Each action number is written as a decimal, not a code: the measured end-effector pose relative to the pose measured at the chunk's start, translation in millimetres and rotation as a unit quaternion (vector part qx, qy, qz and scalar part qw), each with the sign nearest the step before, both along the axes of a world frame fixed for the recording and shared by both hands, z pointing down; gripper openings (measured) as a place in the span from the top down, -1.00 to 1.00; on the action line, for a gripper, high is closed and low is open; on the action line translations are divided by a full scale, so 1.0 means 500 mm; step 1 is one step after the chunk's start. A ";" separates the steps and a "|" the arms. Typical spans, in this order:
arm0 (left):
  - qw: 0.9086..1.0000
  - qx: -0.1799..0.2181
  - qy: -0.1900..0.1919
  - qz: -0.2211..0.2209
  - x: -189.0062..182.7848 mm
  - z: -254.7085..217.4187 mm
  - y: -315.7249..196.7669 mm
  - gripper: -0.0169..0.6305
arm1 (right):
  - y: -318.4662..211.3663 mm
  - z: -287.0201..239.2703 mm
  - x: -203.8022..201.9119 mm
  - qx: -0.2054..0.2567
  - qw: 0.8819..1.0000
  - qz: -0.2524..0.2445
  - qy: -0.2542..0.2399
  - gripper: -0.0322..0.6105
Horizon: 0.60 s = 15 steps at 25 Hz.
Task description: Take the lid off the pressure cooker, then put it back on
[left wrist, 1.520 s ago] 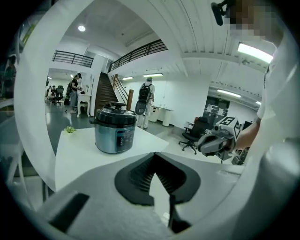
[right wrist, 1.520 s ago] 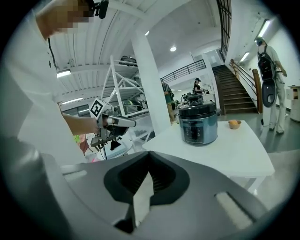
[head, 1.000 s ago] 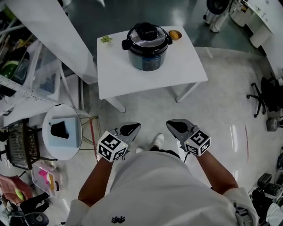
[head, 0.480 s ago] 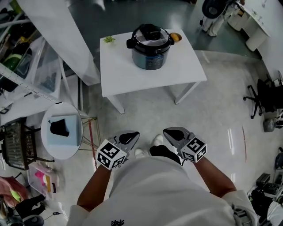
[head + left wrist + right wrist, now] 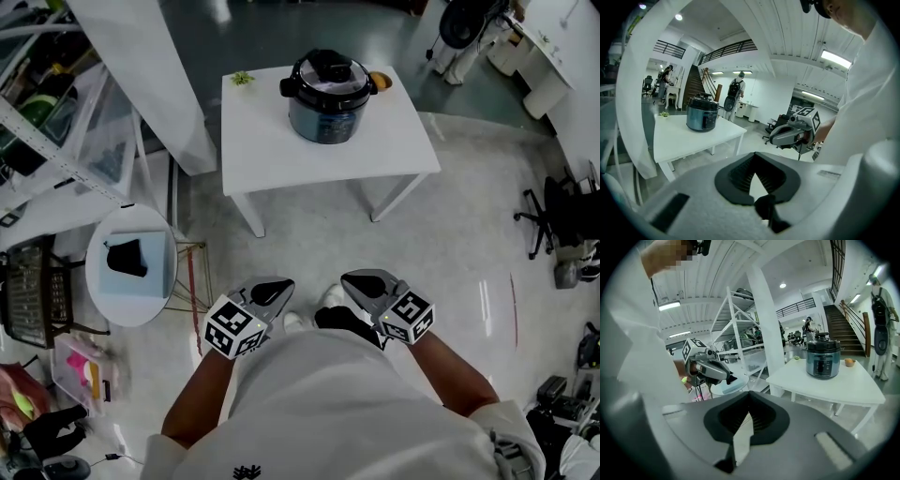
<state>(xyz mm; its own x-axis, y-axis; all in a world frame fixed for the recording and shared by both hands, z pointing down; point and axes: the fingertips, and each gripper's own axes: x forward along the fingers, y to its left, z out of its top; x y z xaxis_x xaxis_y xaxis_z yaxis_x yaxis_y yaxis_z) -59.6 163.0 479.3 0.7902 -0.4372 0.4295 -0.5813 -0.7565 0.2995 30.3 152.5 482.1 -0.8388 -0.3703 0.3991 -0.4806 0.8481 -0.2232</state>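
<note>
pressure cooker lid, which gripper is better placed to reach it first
Right, only slightly. Both the right gripper and left gripper are shut, empty, near the person's body, far from the table. The lid sits a touch nearer the right gripper's side in the head view.

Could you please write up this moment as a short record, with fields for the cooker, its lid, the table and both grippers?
pressure cooker: stands on the white table, toward its far edge
lid: on the cooker, nothing touching it
also on table: small green plant at the far left corner; small orange thing right of the cooker
left gripper: shut, empty, close to the person's body, well short of the table
right gripper: shut, empty, level with the left one
task stage: lid not yet removed
</note>
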 end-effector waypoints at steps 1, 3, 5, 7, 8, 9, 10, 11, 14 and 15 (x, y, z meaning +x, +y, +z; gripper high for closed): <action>1.000 0.000 0.001 -0.002 -0.002 0.001 0.003 0.93 | 0.001 -0.001 -0.001 0.001 1.000 -0.001 0.000 0.86; 1.000 -0.002 0.002 -0.004 -0.005 0.003 0.010 0.93 | 0.004 -0.001 -0.004 0.002 1.000 -0.002 0.001 0.86; 1.000 -0.003 0.003 -0.005 -0.008 0.004 0.018 0.93 | 0.010 -0.002 -0.009 0.003 1.000 -0.004 0.002 0.86; 1.000 -0.004 0.003 -0.006 -0.012 0.006 0.027 0.93 | 0.017 -0.001 -0.014 0.003 1.000 -0.007 0.003 0.86; 1.000 -0.004 0.004 -0.007 -0.013 0.007 0.030 0.93 | 0.021 -0.001 -0.016 0.002 1.000 -0.008 0.003 0.86; 1.000 -0.005 0.004 -0.008 -0.014 0.008 0.032 0.93 | 0.024 0.000 -0.017 0.002 1.000 -0.010 0.003 0.86; 1.000 -0.006 0.005 -0.009 -0.015 0.010 0.034 0.93 | 0.027 0.001 -0.017 0.002 1.000 -0.011 0.004 0.86; 1.000 -0.006 0.006 -0.010 -0.014 0.012 0.036 0.93 | 0.030 0.003 -0.017 0.002 1.000 -0.012 0.005 0.86; 1.000 -0.008 0.008 -0.009 -0.012 0.019 0.044 0.93 | 0.040 0.010 -0.016 0.002 1.000 -0.015 0.009 0.86; 1.000 -0.010 0.009 -0.009 -0.011 0.022 0.047 0.93 | 0.043 0.011 -0.016 0.002 1.000 -0.016 0.010 0.86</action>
